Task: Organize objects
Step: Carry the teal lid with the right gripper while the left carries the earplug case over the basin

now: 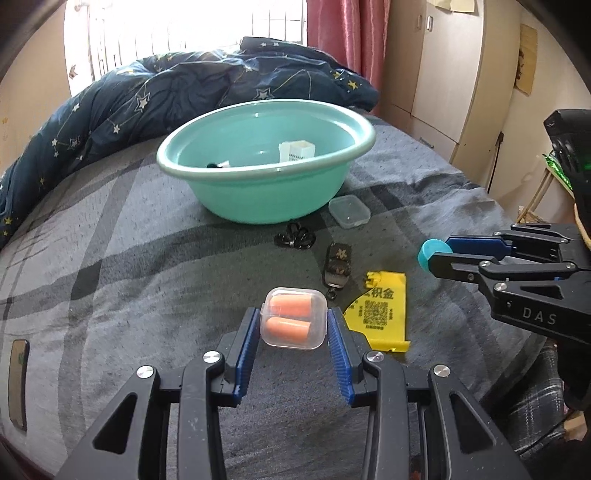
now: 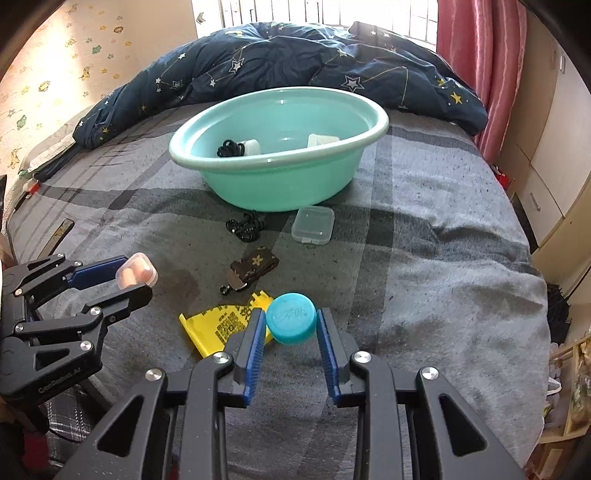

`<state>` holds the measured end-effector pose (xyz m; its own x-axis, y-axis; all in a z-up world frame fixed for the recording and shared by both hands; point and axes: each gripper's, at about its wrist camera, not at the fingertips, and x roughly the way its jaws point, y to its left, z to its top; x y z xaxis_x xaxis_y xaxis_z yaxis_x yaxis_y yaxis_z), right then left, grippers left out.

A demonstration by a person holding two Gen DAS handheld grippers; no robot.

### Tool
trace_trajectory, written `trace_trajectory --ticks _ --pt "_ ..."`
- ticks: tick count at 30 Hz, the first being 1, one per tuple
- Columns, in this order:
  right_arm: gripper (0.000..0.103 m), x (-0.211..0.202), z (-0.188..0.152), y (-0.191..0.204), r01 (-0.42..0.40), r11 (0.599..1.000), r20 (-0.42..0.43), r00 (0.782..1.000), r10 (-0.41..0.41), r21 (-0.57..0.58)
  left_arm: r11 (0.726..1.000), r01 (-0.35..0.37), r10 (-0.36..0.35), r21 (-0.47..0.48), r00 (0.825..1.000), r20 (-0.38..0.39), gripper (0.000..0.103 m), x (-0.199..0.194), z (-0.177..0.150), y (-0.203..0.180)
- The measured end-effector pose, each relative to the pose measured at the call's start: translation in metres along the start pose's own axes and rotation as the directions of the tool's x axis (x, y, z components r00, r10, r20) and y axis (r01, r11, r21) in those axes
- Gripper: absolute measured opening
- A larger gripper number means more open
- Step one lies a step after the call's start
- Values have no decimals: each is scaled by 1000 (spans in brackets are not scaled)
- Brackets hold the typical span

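1. A bed (image 1: 129,258) covered in a grey plaid blanket fills both views, with a bright window at the top and a pink curtain (image 1: 343,33) at the upper right of the left wrist view.
2. At the bottom centre of the left wrist view, the left gripper (image 1: 293,325) is clamped on a clear earplug case (image 1: 293,319) holding two orange earplugs; the blue pads press both of its sides.
3. At the bottom centre of the right wrist view, the right gripper (image 2: 291,325) is clamped on a teal bottle cap (image 2: 291,323), lifted clear of the blanket.
4. Just beyond the grippers, a yellow card (image 1: 384,314) with a printed code lies flat on the blanket.
5. Next to it, further up the frame, lies a brown patterned key fob (image 1: 336,267) with a metal clip.
6. Beyond that sits a coiled black cord (image 1: 295,238), and to its right a small empty clear box (image 1: 349,211), just beside the basin's base.
7. A mint-green basin (image 1: 266,206) stands in the middle of the frame; inside are a white perforated holder (image 1: 297,151), another black cord (image 2: 229,148) and a small white item.
8. Behind the basin, a dark blue star-print duvet (image 1: 147,96) is bunched across the far end of the bed.
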<state>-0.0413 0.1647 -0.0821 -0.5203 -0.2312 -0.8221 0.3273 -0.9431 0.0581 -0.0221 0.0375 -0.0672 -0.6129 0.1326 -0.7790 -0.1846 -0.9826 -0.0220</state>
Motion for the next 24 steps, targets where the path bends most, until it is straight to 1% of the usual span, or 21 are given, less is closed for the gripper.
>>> trace_trajectory --ticks 13,24 --pt "30 -22 28 1 1 999 52 999 1 -39 1000 25 -25 6 999 28 41 -12 27 -4" --pt "30 -33 62 -4 -18 999 82 996 21 -35 999 30 -31 34 998 57 41 -20 61 -6"
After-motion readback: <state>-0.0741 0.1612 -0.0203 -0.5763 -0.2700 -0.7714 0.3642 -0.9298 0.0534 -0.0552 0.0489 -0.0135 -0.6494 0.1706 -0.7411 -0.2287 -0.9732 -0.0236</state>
